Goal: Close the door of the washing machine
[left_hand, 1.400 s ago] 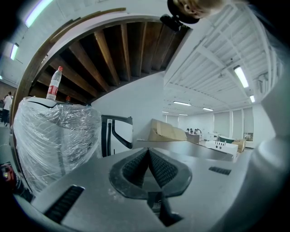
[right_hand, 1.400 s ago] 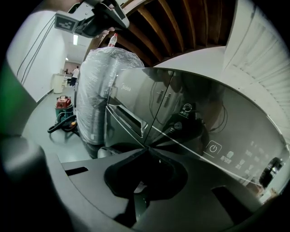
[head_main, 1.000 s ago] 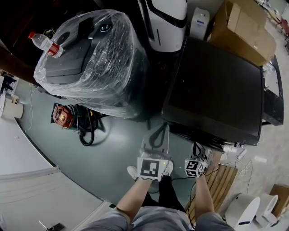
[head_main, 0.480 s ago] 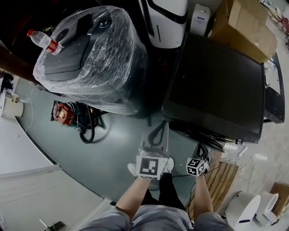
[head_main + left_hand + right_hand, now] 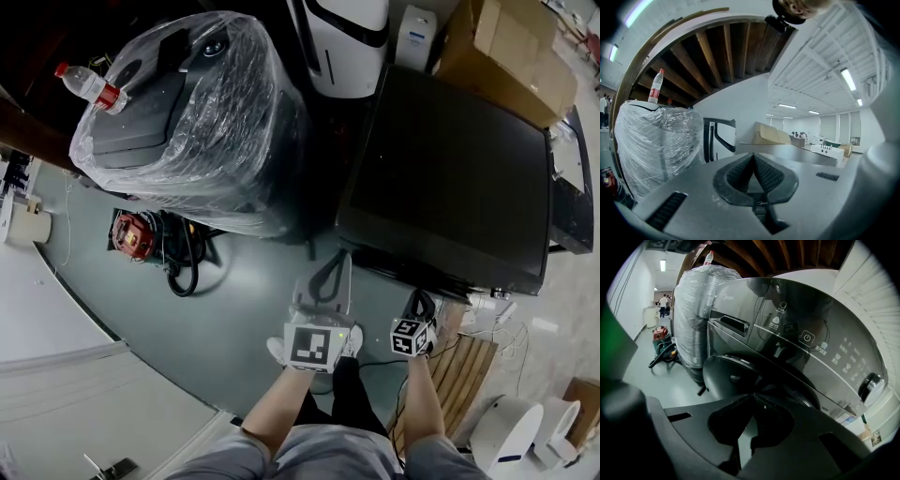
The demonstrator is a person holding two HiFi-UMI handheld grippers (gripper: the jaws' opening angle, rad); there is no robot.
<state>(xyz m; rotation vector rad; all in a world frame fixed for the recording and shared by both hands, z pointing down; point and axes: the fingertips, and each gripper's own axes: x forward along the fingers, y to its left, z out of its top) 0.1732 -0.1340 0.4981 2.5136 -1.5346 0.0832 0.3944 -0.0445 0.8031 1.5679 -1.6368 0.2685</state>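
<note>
**Grey floor [image 5: 216, 309] before the washing machine [image 5: 450, 178]: door not yet shut**

Storage clutter frames the scene. We note a plastic-wrapped appliance [image 5: 187, 122] with a water bottle [image 5: 89, 86] on top, left of the machine, and a cardboard box [image 5: 506, 56] behind it. The person stands at the machine's front.

In the right gripper view we see the round dark door [image 5: 736, 373] swung out from the glossy front, below the control panel [image 5: 811, 348] and its dial [image 5: 872, 385]. The drum opening lies behind the door to the right, so the door stands open. In the head view the door is hidden below the machine's top edge.

The right claw [image 5: 752, 395] is clenched, tips together with nothing between them. It aims at the door without touching it. The left claw [image 5: 753, 155] is likewise clenched and empty. It looks across the machine's top toward the wrapped appliance, well apart from the door.

We judge the task barely begun. The right claw is near the door, but three steps remain: contact, the push that swings the door to the front, and the latch.
</note>
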